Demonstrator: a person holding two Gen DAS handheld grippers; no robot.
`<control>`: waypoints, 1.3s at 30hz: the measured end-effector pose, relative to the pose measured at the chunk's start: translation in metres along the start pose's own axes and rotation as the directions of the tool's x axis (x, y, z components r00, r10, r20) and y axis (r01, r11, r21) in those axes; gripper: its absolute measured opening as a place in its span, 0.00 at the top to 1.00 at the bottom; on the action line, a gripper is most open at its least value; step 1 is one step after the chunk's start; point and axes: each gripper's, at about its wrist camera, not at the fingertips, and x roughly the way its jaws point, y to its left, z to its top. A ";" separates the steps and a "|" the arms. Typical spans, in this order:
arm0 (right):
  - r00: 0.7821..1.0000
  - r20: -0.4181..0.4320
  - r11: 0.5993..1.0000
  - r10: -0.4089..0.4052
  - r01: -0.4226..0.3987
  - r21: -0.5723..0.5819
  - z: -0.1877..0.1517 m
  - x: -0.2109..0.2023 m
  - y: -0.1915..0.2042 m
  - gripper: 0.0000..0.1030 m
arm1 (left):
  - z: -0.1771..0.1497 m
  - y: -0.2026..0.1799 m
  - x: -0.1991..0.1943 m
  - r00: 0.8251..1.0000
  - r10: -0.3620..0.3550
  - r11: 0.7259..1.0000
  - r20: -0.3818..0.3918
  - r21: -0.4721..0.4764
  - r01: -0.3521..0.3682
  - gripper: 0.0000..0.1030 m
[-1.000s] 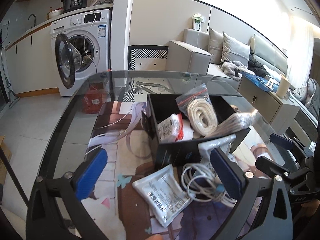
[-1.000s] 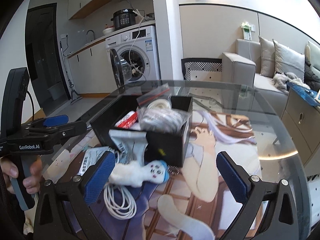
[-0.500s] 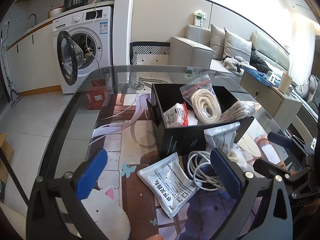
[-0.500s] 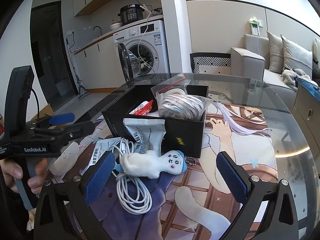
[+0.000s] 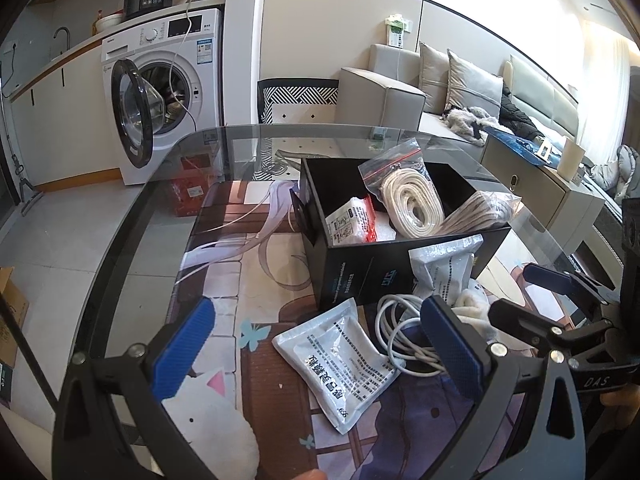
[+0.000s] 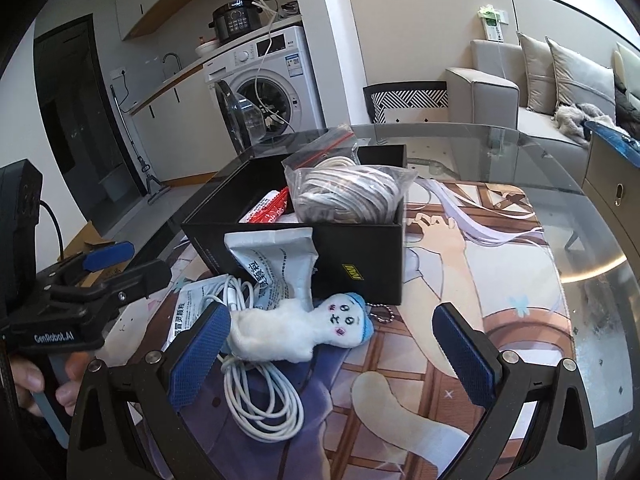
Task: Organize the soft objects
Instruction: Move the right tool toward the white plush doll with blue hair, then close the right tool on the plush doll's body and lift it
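Observation:
A black box (image 5: 360, 272) (image 6: 368, 256) on the printed mat holds bagged white cord (image 5: 412, 200), a bagged grey cord bundle (image 6: 344, 196) and a red-and-white packet (image 5: 352, 222). In front of it lie a white plush doll with a blue cap (image 6: 304, 328), a loose white cable (image 6: 260, 396) (image 5: 404, 336), a flat silver-white pouch (image 5: 340, 356) and a second pouch leaning on the box (image 6: 276, 268) (image 5: 444, 268). My left gripper (image 5: 320, 354) is open above the flat pouch. My right gripper (image 6: 332, 354) is open just above the doll.
The glass table (image 6: 520, 148) carries a printed anime mat (image 6: 480, 264). A white cat-shaped cushion (image 5: 208, 432) lies at the near left. A washing machine (image 5: 160, 92) with its door open and a sofa (image 5: 440, 92) stand beyond the table.
Both grippers have pulled back and up from the box, so the doll, cable and pouches show more fully. Both stay open. Nothing on the table has moved.

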 end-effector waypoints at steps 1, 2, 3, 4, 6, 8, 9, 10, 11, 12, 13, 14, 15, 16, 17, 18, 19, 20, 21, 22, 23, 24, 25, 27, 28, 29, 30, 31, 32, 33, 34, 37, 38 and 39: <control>1.000 -0.006 1.000 0.001 -0.001 0.000 0.000 0.002 0.001 0.00 | -0.001 -0.001 0.000 1.000 0.000 1.000 -0.001 0.000 0.000 0.00; 1.000 -0.013 1.000 0.004 -0.004 -0.003 0.000 0.004 0.003 0.00 | -0.001 -0.001 0.001 1.000 0.000 1.000 -0.002 0.002 0.000 0.00; 1.000 -0.017 1.000 0.000 0.000 -0.006 -0.001 0.007 0.004 0.00 | -0.002 -0.002 0.002 1.000 0.000 1.000 -0.005 0.005 0.000 0.00; 1.000 -0.025 1.000 -0.013 0.013 -0.014 -0.002 0.010 0.005 0.00 | -0.002 -0.002 0.002 1.000 0.001 1.000 -0.006 0.006 -0.001 0.00; 0.998 -0.044 0.998 -0.052 0.050 -0.032 -0.004 0.014 0.006 0.00 | -0.002 -0.003 0.003 1.000 0.005 1.000 -0.009 0.011 -0.005 0.00; 0.995 -0.045 0.996 -0.086 0.084 -0.033 -0.005 0.014 0.003 0.00 | -0.002 -0.002 0.002 1.000 0.005 1.000 -0.009 0.010 -0.005 0.00; 0.995 -0.044 0.996 -0.088 0.087 -0.024 -0.005 0.013 0.000 0.00 | -0.002 -0.002 0.002 1.000 0.004 1.000 -0.009 0.007 -0.004 0.00; 0.995 -0.045 0.996 -0.088 0.087 -0.017 -0.006 0.013 -0.003 0.00 | -0.002 -0.002 0.002 1.000 0.004 1.000 -0.010 0.004 -0.004 0.00; 0.994 -0.046 0.995 -0.096 0.095 -0.009 -0.008 0.012 -0.007 0.00 | -0.002 -0.001 0.003 1.000 0.005 1.000 -0.012 0.002 -0.005 0.00; 0.993 -0.050 0.994 -0.107 0.107 -0.004 -0.010 0.011 -0.010 0.00 | -0.002 -0.001 0.003 1.000 0.006 1.000 -0.012 0.001 -0.006 0.00; 0.991 -0.058 0.993 -0.117 0.117 -0.001 -0.012 0.012 -0.014 0.00 | -0.002 -0.001 0.003 1.000 0.006 1.000 -0.013 0.001 -0.006 0.00; 0.991 -0.066 0.993 -0.121 0.121 0.005 -0.014 0.012 -0.016 0.00 | -0.003 -0.001 0.003 1.000 0.007 1.000 -0.014 0.001 -0.007 0.00; 0.990 -0.073 0.992 -0.123 0.124 0.011 -0.015 0.012 -0.020 0.00 | -0.002 -0.001 0.003 1.000 0.007 1.000 -0.014 0.002 -0.007 0.00; 0.989 -0.079 0.991 -0.127 0.129 0.018 -0.016 0.012 -0.023 0.00 | -0.002 -0.001 0.003 1.000 0.006 1.000 -0.014 0.002 -0.006 0.00; 0.988 -0.083 0.991 -0.129 0.131 0.021 -0.016 0.012 -0.025 0.00 | -0.002 -0.001 0.003 1.000 0.006 1.000 -0.013 0.002 -0.006 0.00; 0.988 -0.083 0.991 -0.129 0.132 0.022 -0.016 0.012 -0.026 0.00 | -0.002 -0.001 0.003 1.000 0.006 1.000 -0.014 0.003 -0.006 0.00; 0.989 -0.077 0.991 -0.127 0.129 0.023 -0.015 0.011 -0.028 0.00 | -0.002 -0.001 0.004 1.000 0.007 1.000 -0.015 0.004 -0.007 0.00; 0.990 -0.073 0.992 -0.124 0.126 0.025 -0.015 0.010 -0.029 0.00 | -0.002 -0.001 0.003 1.000 0.008 1.000 -0.015 0.002 -0.008 0.00; 0.990 -0.073 0.992 -0.124 0.126 0.030 -0.015 0.010 -0.030 0.00 | -0.002 -0.001 0.003 1.000 0.007 1.000 -0.015 0.001 -0.007 0.00; 0.990 -0.075 0.992 -0.119 0.122 0.038 -0.015 0.010 -0.031 0.00 | -0.002 -0.001 0.003 1.000 0.007 1.000 -0.016 0.000 -0.007 0.00; 0.991 -0.076 0.992 -0.113 0.117 0.044 -0.015 0.010 -0.032 0.00 | -0.002 -0.001 0.003 1.000 0.007 1.000 -0.017 0.000 -0.007 0.00; 0.991 -0.077 0.992 -0.112 0.116 0.046 -0.015 0.010 -0.032 0.00 | -0.003 -0.001 0.003 1.000 0.007 1.000 -0.018 0.000 -0.007 0.00; 0.991 -0.074 0.992 -0.112 0.116 0.048 -0.015 0.011 -0.032 0.00 | -0.003 -0.001 0.003 1.000 0.006 1.000 -0.019 0.001 -0.006 0.00; 0.992 -0.075 0.993 -0.101 0.105 0.057 -0.013 0.011 -0.032 0.00 | -0.003 -0.002 0.004 1.000 0.006 1.000 -0.019 0.004 -0.006 0.00; 0.993 -0.075 0.993 -0.093 0.098 0.063 -0.012 0.011 -0.033 0.00 | -0.003 -0.002 0.004 1.000 0.006 1.000 -0.020 0.005 -0.005 0.00; 0.993 -0.074 0.993 -0.092 0.097 0.067 -0.011 0.012 -0.033 0.00 | -0.003 -0.002 0.004 1.000 0.006 1.000 -0.020 0.004 -0.006 0.00; 0.993 -0.075 0.993 -0.095 0.100 0.067 -0.010 0.013 -0.032 0.00 | -0.003 -0.002 0.004 1.000 0.006 1.000 -0.022 0.004 -0.006 0.00; 0.992 -0.079 0.993 -0.099 0.104 0.063 -0.009 0.015 -0.031 0.00 | -0.003 -0.002 0.005 1.000 0.006 1.000 -0.024 0.004 -0.006 0.00; 0.991 -0.085 0.992 -0.106 0.111 0.059 -0.008 0.017 -0.030 0.00 | -0.003 -0.001 0.006 1.000 0.006 1.000 -0.026 0.003 -0.006 0.00; 0.989 -0.100 0.992 -0.108 0.114 0.056 -0.008 0.021 -0.029 0.00 | -0.004 -0.001 0.006 1.000 0.006 1.000 -0.027 0.003 -0.006 0.00; 0.988 -0.114 0.992 -0.106 0.113 0.059 -0.008 0.024 -0.029 0.00 | -0.004 -0.001 0.007 1.000 0.005 1.000 -0.029 0.004 -0.005 0.00; 0.983 -0.146 0.990 -0.112 0.123 0.067 -0.010 0.029 -0.031 0.01 | -0.004 -0.003 0.007 1.000 0.005 1.000 -0.031 0.008 -0.004 0.00; 0.983 -0.144 0.990 -0.117 0.127 0.061 -0.009 0.029 -0.030 0.00 | -0.004 -0.003 0.007 1.000 0.004 1.000 -0.031 0.009 -0.004 0.00; 0.981 -0.149 0.989 -0.128 0.137 0.052 -0.009 0.029 -0.030 0.00 | -0.004 -0.003 0.007 0.999 0.004 1.000 -0.032 0.010 -0.003 0.00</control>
